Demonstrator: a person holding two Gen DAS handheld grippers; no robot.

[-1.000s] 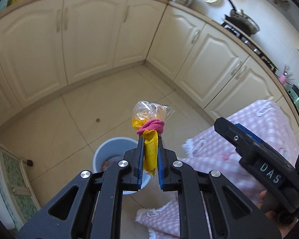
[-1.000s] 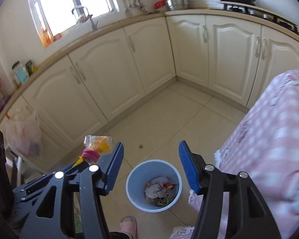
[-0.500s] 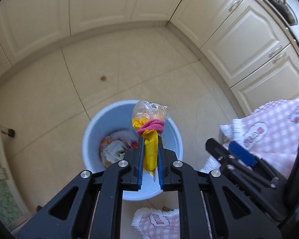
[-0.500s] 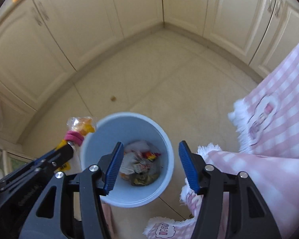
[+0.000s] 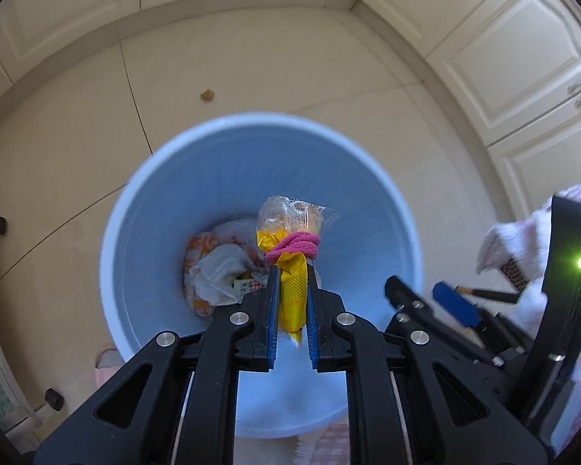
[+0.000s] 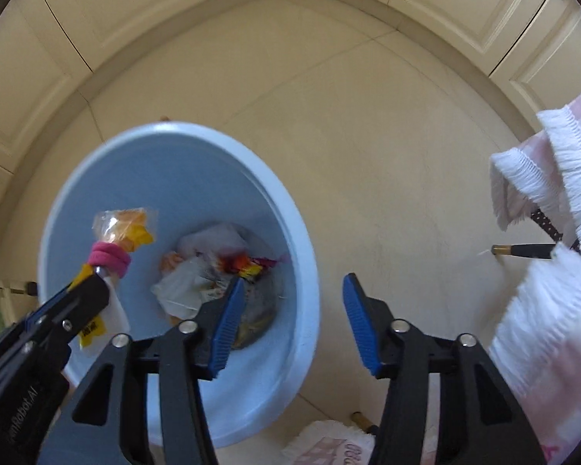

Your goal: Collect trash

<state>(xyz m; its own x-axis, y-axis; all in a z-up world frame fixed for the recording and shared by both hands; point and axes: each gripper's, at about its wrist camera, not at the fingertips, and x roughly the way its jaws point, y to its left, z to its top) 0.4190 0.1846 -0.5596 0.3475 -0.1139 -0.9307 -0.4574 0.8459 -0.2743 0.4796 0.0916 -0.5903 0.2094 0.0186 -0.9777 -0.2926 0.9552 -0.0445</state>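
- Both tools have dropped from cabinet height to the bin (image 5: 135, 209) mouth.
- Left tool (image 5: 291, 271) grips the wrapper (image 5: 290, 290), ready to drop (release pending).
- Right tool (image 6: 290, 325) empty, closing.

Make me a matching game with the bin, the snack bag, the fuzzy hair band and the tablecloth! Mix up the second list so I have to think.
Things:
1. bin
2. snack bag
3. hair band
4. tablecloth

Clues:
A. pink checks with a white fringe
B. light blue, with rubbish at the bottom
C. pink, wrapped round the bag
D. yellow and clear, pinched in the left gripper

Pairs: 1-B, 2-D, 3-C, 4-A
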